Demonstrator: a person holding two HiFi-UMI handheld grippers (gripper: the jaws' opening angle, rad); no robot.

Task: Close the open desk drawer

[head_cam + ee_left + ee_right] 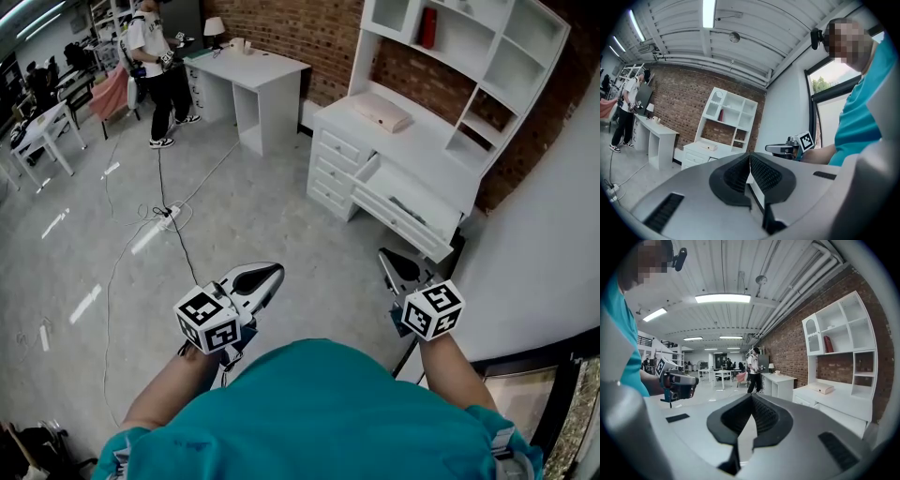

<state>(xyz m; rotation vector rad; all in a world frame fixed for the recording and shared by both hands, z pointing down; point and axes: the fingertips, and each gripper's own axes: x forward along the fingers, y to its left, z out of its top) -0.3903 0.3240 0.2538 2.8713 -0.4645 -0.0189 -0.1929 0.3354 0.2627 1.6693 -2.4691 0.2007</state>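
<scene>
The white desk with a hutch (pixel 412 141) stands against the brick wall ahead and to the right. Its long drawer (pixel 401 221) under the desktop is pulled out, with something dark lying inside. My left gripper (pixel 270 274) and right gripper (pixel 388 259) hover over the floor, well short of the desk, both shut with nothing in them. In the left gripper view the jaws (pixel 750 172) are pressed together, with the desk (pixel 705 151) far off. The right gripper view shows its jaws (pixel 751 417) shut too, and the desk (pixel 834 401) off to the right.
A beige box (pixel 380 111) lies on the desktop and a red book (pixel 428 26) stands in the hutch. A second white desk (pixel 253 75) stands further left, with a person (pixel 155 66) beside it. A cable and power strip (pixel 169 214) cross the floor. A wall and window (pixel 534 281) close the right side.
</scene>
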